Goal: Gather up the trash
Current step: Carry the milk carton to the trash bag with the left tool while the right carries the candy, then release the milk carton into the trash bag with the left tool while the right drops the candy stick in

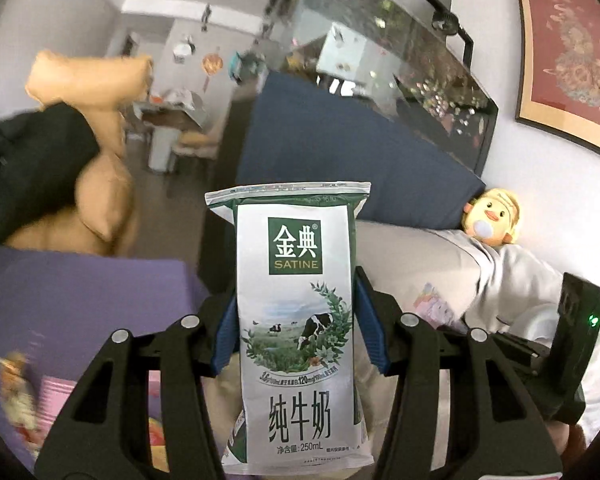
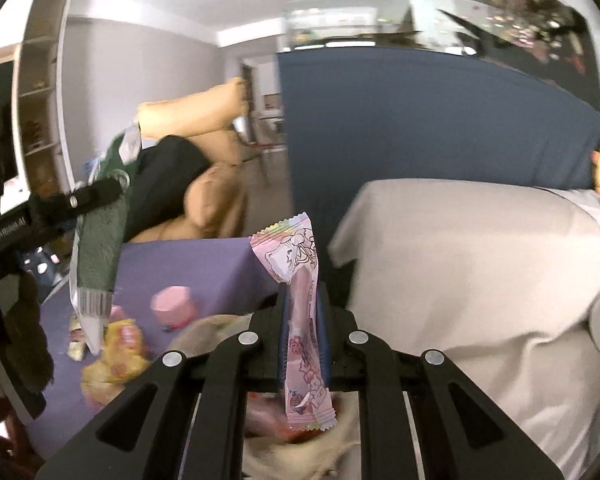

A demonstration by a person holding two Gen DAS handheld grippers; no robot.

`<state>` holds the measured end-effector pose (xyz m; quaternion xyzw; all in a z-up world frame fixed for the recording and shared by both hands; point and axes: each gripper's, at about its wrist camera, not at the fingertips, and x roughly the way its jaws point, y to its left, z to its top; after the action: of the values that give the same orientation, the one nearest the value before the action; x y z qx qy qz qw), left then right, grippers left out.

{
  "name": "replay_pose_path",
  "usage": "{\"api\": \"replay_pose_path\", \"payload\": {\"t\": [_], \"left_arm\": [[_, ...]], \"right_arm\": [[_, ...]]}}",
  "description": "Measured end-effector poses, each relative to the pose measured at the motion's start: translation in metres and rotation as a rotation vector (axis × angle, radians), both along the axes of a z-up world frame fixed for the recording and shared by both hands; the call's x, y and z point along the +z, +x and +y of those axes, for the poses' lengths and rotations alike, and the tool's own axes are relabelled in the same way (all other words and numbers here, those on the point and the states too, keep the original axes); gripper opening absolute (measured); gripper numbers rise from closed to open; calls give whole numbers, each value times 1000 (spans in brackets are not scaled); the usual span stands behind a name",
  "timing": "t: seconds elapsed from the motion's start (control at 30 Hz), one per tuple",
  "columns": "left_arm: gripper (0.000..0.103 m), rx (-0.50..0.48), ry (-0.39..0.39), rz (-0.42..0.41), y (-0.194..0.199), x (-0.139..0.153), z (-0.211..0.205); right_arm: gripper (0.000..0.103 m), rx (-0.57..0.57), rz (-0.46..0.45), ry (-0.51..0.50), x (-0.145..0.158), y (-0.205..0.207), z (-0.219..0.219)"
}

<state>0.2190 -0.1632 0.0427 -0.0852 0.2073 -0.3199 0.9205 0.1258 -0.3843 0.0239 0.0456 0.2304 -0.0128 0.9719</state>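
Note:
My left gripper [image 1: 296,312] is shut on a green and white milk pouch [image 1: 296,320], held upright between its blue pads. That same milk pouch [image 2: 98,240] hangs at the left of the right wrist view, clamped in the left gripper [image 2: 96,196]. My right gripper [image 2: 304,320] is shut on a pink snack wrapper [image 2: 302,312], which stands up out of the jaws. More wrappers, yellow wrappers [image 2: 120,348] and a pink cup [image 2: 174,306], lie on the purple mat [image 2: 204,264] below.
A beige sofa cushion [image 2: 480,280] fills the right, with a yellow duck plush [image 1: 494,216] on it. A blue panel [image 1: 332,152] and a fish tank [image 1: 400,60] stand behind. A tan plush bear in a black top [image 1: 80,160] sits at the left.

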Motion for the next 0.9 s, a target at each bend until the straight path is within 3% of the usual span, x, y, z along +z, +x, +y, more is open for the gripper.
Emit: {"api": "replay_pose_path", "payload": {"t": [0.17,0.43,0.57,0.7,0.9], "left_arm": [[49,-36,6,66,27,-37,-40],[49,-13,7,133,46,-70,-69],[53,-57,26,246,51,-88,-71],[56,-51,47,302,48,-91,-62],[56,-31,107,283,34,-77,-42]], "right_arm": [[13,-65,1,24,-14,-1,-38],[13,-95,37,99,-49,4,-68],[13,-91,38,116,-55,5,-68],[13,-78,40,134,-56,9,-66],[13,-27,55,140,-60,19,-49]]}}
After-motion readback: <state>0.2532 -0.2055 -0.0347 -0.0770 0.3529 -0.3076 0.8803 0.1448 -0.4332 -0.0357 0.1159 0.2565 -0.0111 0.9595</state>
